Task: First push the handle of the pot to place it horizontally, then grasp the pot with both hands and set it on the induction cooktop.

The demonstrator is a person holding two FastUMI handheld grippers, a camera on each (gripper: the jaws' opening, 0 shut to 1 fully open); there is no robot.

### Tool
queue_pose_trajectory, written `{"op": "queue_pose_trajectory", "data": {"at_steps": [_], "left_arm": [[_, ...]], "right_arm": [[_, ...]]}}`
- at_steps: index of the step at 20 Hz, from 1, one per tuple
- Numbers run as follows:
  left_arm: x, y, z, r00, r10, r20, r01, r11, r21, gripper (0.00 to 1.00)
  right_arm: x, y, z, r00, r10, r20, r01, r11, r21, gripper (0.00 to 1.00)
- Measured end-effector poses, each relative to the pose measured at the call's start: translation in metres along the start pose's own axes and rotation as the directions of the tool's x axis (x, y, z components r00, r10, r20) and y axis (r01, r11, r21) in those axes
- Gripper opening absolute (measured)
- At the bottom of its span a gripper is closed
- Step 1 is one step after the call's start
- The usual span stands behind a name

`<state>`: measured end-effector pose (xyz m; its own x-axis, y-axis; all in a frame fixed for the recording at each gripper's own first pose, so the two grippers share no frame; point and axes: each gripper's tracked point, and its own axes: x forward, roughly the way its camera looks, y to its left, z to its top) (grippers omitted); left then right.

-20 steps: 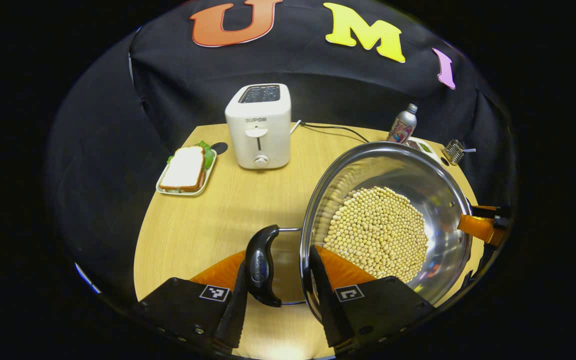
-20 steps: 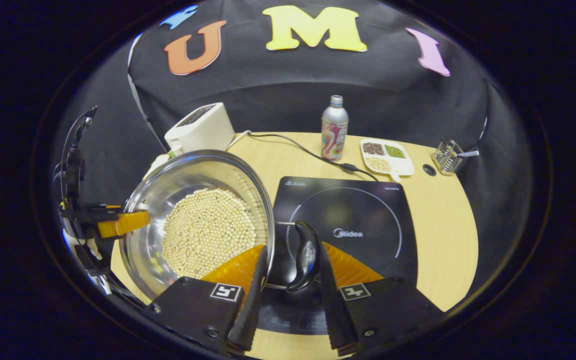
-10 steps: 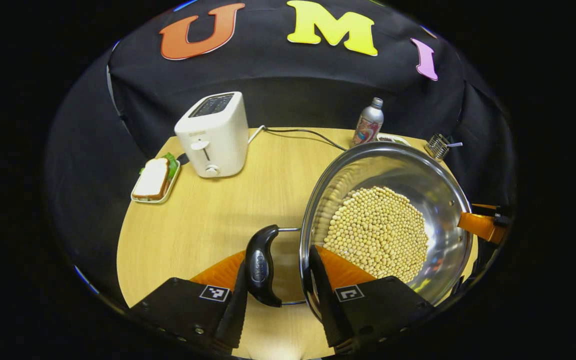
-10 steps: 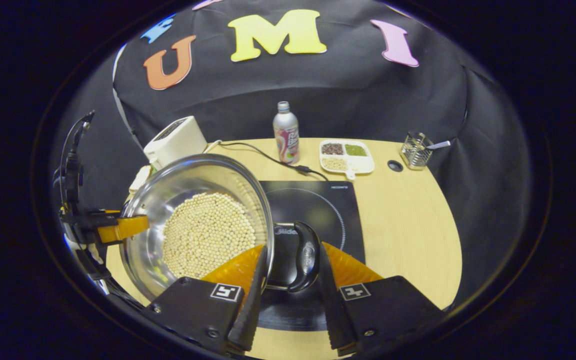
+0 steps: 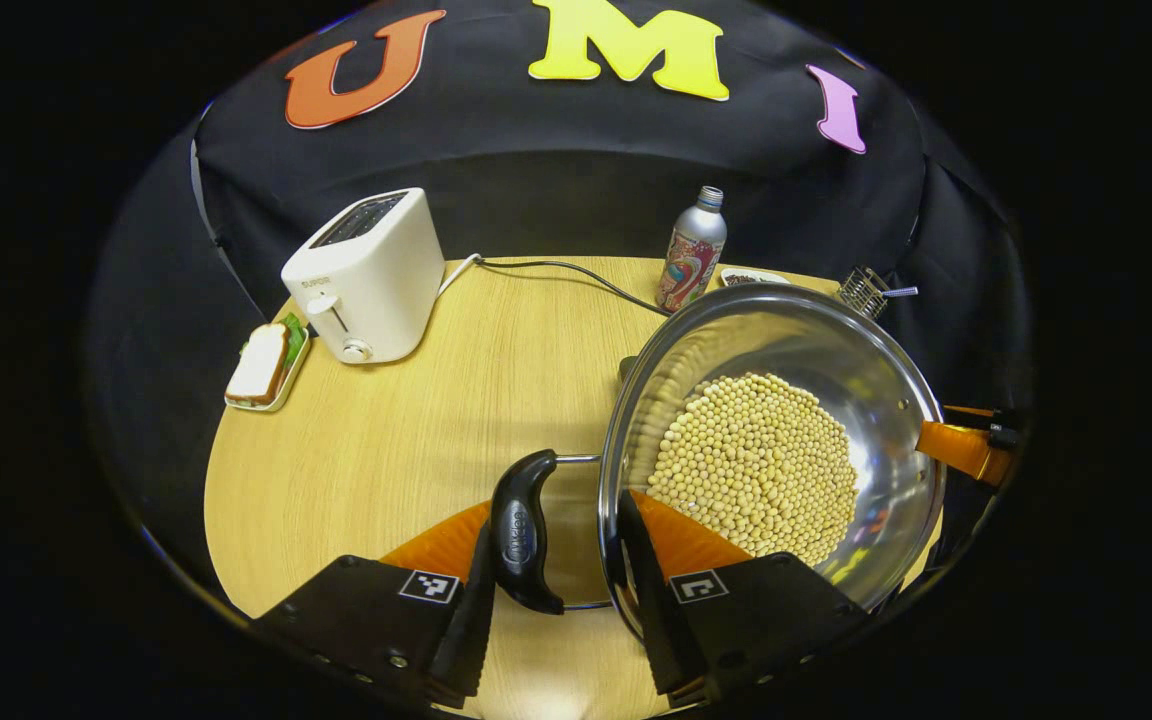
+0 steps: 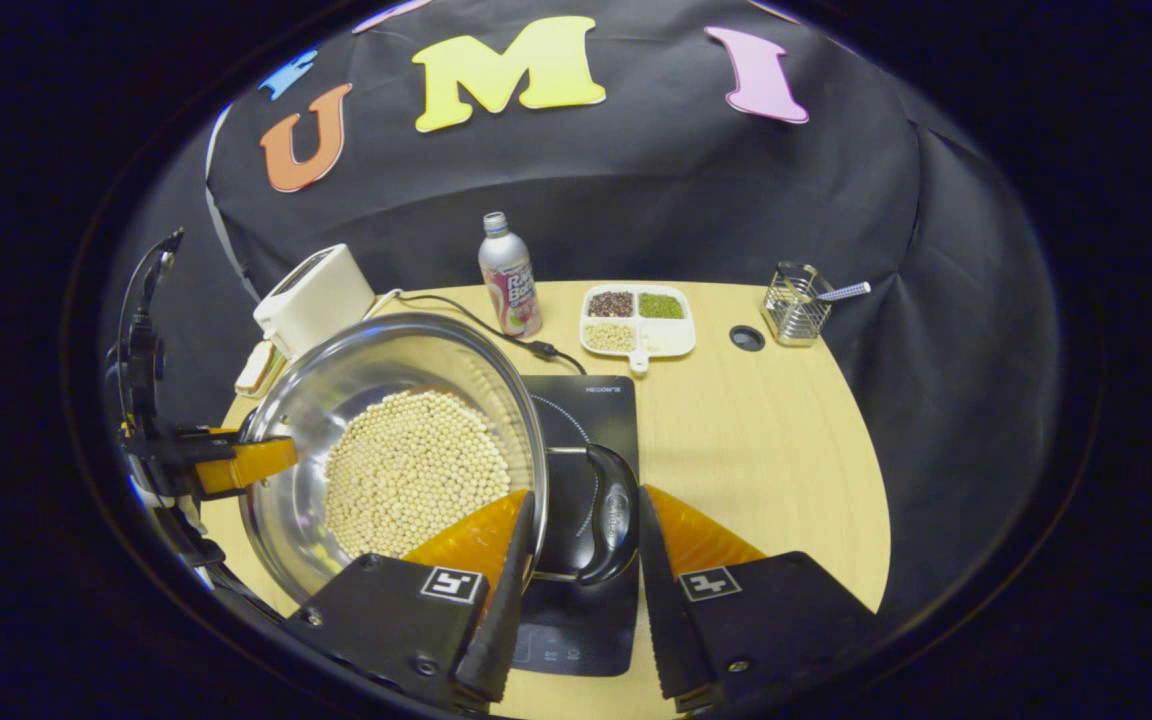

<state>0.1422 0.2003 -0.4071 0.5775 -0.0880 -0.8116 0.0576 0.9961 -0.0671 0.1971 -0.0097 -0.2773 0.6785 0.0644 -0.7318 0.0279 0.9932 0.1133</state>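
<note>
While each pair of tongs straddles one of the pot's two dark side handles, the steel pot (image 5: 776,450) hangs between them, its bowl holding a bed of pale round beans (image 5: 756,465). In the left gripper view, the left tongs (image 5: 556,600) are partly open around the left handle (image 5: 524,530); one finger lies against the handle and the other against the pot's rim, so a firm squeeze cannot be told. In the right gripper view, the right tongs (image 6: 576,600) frame the right handle (image 6: 611,515) the same way, just as unclear. Beneath that handle lies the black induction cooktop (image 6: 576,610) on the wooden table (image 6: 766,450), the pot partly over its left portion. Farther back stand a white toaster (image 5: 366,275) with a sandwich plate (image 5: 266,360) beside it, a metal bottle (image 6: 508,275), a divided dish of grains (image 6: 636,320), and a wire holder (image 6: 796,305).
</note>
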Motion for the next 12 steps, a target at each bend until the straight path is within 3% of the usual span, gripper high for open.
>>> {"op": "queue_pose_trajectory", "data": {"at_steps": [12], "left_arm": [[-0.004,-0.003,0.001,0.998,0.018,-0.053,-0.019,1.000,-0.020,0.61]], "right_arm": [[0.035,-0.041,0.010,0.999,0.003,-0.050,-0.004,1.000,-0.014,0.55]]}}
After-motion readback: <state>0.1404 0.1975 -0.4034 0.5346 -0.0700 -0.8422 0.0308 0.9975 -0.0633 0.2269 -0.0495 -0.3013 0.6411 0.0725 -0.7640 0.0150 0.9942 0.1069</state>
